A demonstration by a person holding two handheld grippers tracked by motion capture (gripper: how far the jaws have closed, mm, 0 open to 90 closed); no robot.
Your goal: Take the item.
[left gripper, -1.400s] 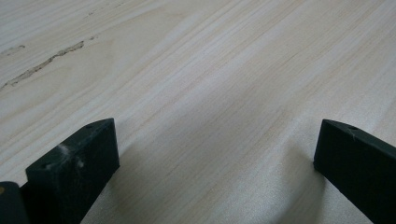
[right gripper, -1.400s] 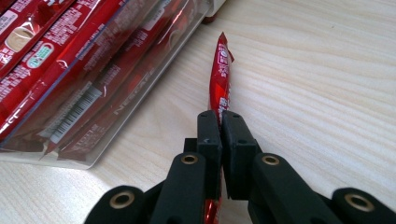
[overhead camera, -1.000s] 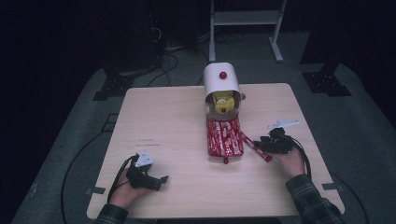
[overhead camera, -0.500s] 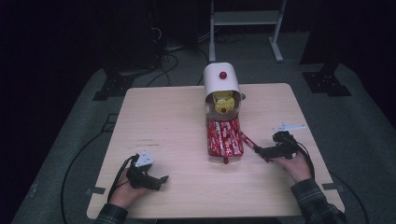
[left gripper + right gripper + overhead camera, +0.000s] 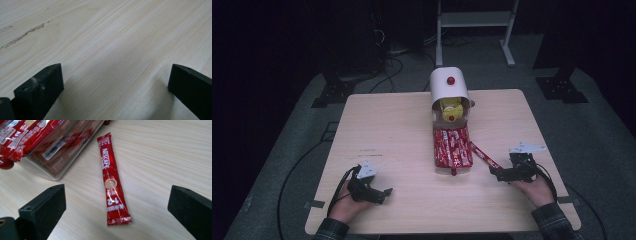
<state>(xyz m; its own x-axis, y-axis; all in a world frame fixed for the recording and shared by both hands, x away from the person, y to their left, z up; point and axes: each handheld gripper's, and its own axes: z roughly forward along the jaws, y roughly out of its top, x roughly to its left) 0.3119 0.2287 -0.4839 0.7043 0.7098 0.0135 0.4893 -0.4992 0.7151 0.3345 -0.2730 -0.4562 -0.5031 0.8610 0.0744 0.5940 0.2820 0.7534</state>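
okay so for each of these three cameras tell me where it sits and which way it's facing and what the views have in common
High view: fixed above the person's side, looking forward and down on the table; both hands with the left gripper and right gripper come in at the bottom.
Left gripper view: rides that gripper, looking along its open jaws at bare tabletop.
Right gripper view: rides that gripper, looking along its open jaws at the coffee stick and clear tray.
Shared: high and right gripper views both show stick and tray.
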